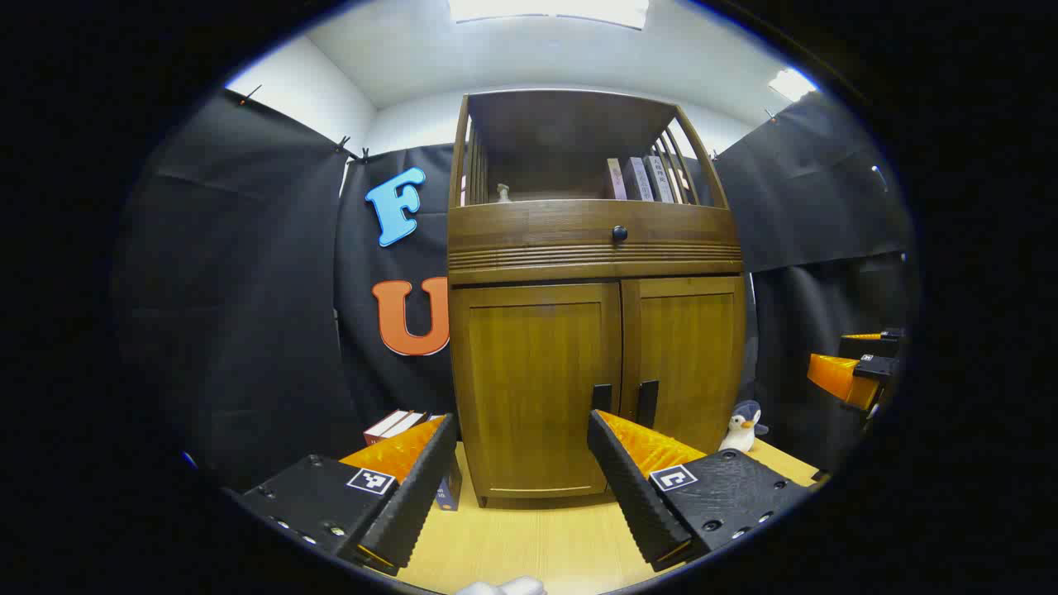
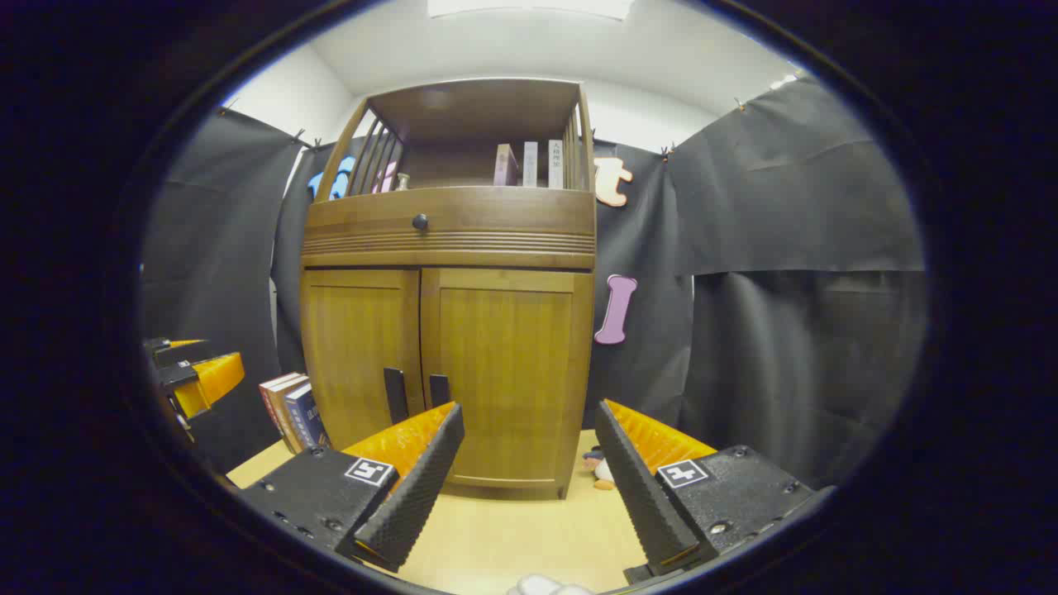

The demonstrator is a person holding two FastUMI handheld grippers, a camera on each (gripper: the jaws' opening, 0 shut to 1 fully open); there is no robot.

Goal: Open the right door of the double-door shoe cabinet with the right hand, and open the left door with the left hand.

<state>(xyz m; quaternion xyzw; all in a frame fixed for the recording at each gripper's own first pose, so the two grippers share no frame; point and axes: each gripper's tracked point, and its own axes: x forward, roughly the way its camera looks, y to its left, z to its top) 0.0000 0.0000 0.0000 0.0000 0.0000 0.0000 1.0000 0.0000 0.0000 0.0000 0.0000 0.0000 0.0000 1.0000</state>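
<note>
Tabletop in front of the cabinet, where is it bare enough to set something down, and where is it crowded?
Bare: the wooden tabletop in front of the cabinet doors, between the fingers of the left hand-held gripper. Crowded: books stand at the cabinet's left side, and a penguin toy sits at its right corner.

Staged booth, not a real home; black cloth walls [image 2: 793,207] clipped up round wood cabinet [image 1: 591,297] w/ books [image 1: 640,178]; ceiling panel lights [image 1: 550,10].

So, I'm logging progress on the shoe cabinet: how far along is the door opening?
Done: nothing; the right door and left door are both shut. In hand: right gripper and left gripper are open, short of the dark handles. Left: pull both doors open.
</note>
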